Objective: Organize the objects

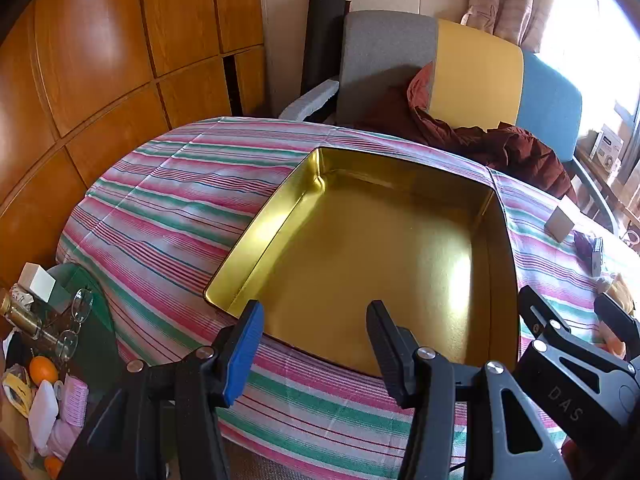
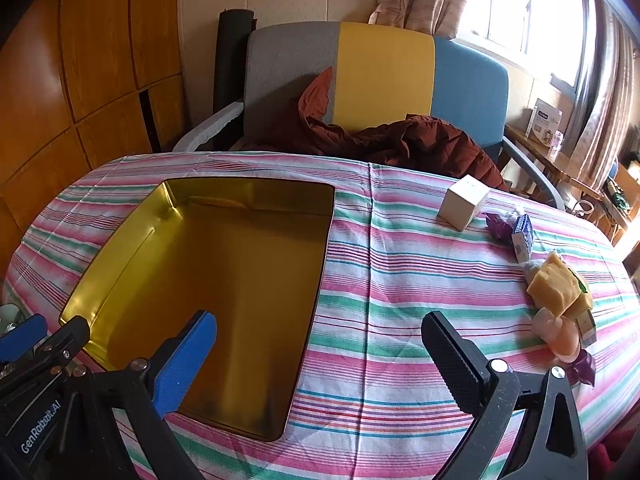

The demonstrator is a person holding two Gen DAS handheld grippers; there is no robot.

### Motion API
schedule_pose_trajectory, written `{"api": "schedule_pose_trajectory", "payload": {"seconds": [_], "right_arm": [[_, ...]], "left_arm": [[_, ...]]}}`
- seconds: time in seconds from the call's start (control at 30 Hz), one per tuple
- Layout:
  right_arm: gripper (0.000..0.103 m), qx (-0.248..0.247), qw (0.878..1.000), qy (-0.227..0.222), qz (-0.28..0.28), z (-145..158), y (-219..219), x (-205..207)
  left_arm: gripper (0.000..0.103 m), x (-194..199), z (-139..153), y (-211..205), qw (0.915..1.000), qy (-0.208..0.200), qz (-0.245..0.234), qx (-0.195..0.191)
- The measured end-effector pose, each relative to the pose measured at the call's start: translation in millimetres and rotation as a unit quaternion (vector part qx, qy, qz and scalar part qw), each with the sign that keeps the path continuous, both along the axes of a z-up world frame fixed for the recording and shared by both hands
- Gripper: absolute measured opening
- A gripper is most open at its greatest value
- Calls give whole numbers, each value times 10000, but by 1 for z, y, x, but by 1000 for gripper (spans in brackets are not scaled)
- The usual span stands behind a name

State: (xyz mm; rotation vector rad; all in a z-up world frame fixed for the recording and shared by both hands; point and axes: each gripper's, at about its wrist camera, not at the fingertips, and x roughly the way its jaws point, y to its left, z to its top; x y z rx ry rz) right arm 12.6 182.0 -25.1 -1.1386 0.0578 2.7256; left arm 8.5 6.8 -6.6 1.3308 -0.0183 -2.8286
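Observation:
An open, empty gold tin (image 1: 384, 256) (image 2: 216, 292) lies on the striped tablecloth (image 2: 400, 280). My left gripper (image 1: 314, 340) hovers over the tin's near edge, open, with nothing between its fingers; its tip also shows at the lower left of the right wrist view (image 2: 24, 340). My right gripper (image 2: 320, 356) hangs wide open over the tin's near right corner, empty. To the right lie a white box (image 2: 462, 202) (image 1: 560, 222), a purple wrapper (image 2: 498, 226), a small blue-and-white carton (image 2: 522, 242), a yellow sponge (image 2: 560, 284) and a peach-coloured object (image 2: 560, 336).
A grey, yellow and blue chair (image 2: 384, 72) with a dark red jacket (image 2: 420, 140) stands behind the table. A low glass side table (image 1: 60, 320) at the left holds glasses, an orange and bottles. Wooden cabinets (image 1: 100, 60) line the left wall.

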Motion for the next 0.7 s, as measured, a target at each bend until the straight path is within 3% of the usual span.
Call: {"api": "schedule_pose_trajectory", "payload": {"seconds": [0.47,0.7], "right_arm": [[103,-33,9998,34,-194,2,18,12],[103,-313,9989,86,-331,-2,48,18]], "left_arm": [[54,6,-2,12,9999,-50,-162,14],[54,14,-11,27,9963,-265,-628,523]]}}
